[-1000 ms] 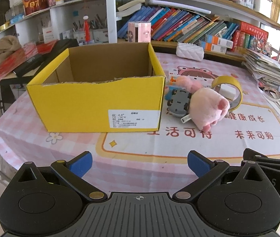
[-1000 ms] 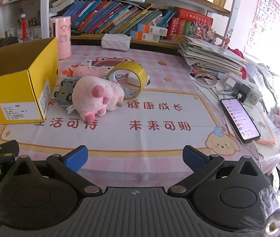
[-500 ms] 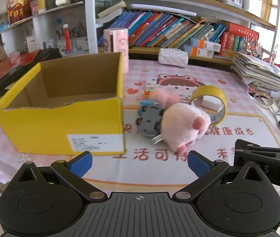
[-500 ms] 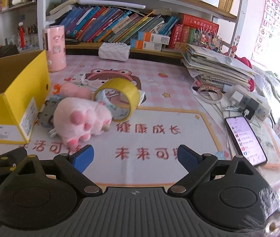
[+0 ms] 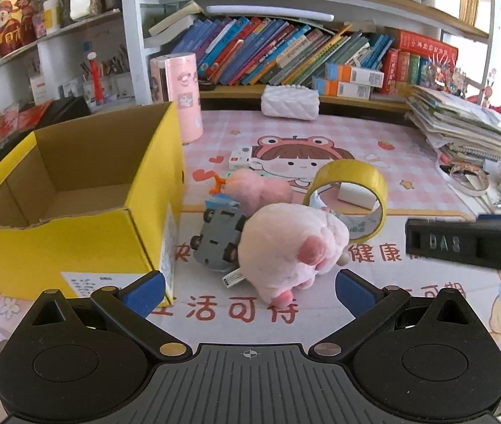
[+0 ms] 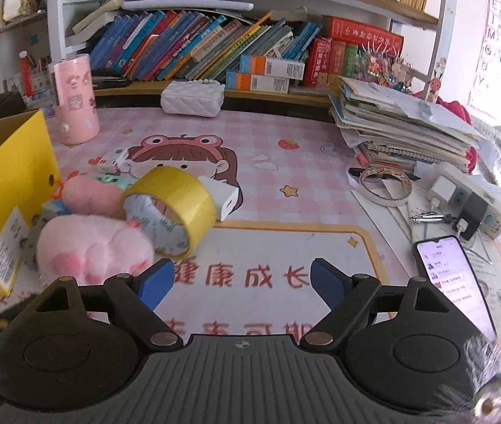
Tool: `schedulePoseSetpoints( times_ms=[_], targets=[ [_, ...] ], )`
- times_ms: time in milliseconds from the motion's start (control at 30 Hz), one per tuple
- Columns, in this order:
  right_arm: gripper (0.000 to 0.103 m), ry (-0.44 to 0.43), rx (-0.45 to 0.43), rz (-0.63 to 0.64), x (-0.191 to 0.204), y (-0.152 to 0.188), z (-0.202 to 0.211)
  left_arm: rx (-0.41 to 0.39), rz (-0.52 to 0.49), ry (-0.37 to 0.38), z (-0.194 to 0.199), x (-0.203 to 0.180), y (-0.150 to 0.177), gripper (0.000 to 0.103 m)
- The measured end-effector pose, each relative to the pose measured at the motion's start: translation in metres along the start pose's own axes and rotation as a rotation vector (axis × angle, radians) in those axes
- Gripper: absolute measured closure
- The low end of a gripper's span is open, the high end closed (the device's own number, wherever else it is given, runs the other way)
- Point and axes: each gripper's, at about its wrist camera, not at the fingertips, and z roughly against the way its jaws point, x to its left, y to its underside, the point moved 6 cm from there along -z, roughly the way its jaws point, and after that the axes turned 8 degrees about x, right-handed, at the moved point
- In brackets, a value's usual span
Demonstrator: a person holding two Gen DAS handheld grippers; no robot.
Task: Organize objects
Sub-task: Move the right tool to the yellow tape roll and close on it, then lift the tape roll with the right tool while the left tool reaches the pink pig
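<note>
Both grippers — left gripper [image 5: 248, 288] and right gripper [image 6: 241, 279] — are hovering wide apart, holding nothing, near the pink plush paw [image 5: 292, 247] lying right of the yellow box [image 5: 73, 212].

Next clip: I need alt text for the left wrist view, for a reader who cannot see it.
The open left gripper faces a pink plush toy lying on a pink cartoon tablecloth. A grey toy car lies between the plush and an open, empty-looking yellow cardboard box. A yellow tape roll stands behind, and bookshelves fill the background.
</note>
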Motion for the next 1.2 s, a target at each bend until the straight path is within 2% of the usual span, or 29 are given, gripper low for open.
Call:
schedulePoseSetpoints(
  times_ms=[333, 600, 700, 767, 900, 933, 1067, 1200],
  targets=[
    [0.035, -0.088, 0.019, 0.088, 0.011, -0.032, -0.047, 0.034, -0.002, -0.009, -0.017, -0.007, -0.007, 0.000],
    [0.044, -0.116, 0.001, 0.181, 0.025, -0.043, -0.072, 0.044, -0.029, -0.026, -0.023, -0.013, -0.013, 0.000],
    [0.053, -0.128, -0.006, 0.220, 0.030, -0.044, -0.079, 0.050, -0.036, -0.034, -0.026, -0.015, -0.015, 0.000],
    [0.073, -0.146, -0.014, 0.234, 0.031, -0.045, -0.080, 0.046, -0.041, -0.035, -0.026, -0.017, -0.017, 0.000],
    [0.082, -0.156, -0.048, 0.180, 0.016, -0.053, -0.074, 0.031, -0.057, -0.032, -0.025, -0.024, -0.018, 0.000],
    [0.088, -0.156, -0.059, 0.163, 0.011, -0.055, -0.072, 0.028, -0.062, -0.031, -0.026, -0.026, -0.019, 0.000],
    [0.095, -0.154, -0.100, 0.083, -0.015, -0.061, -0.055, 0.012, -0.067, -0.032, -0.028, -0.033, -0.023, 0.000],
    [0.095, -0.140, -0.136, -0.005, -0.044, -0.065, -0.036, 0.009, -0.069, -0.045, -0.035, -0.039, -0.027, 0.001]
  ],
)
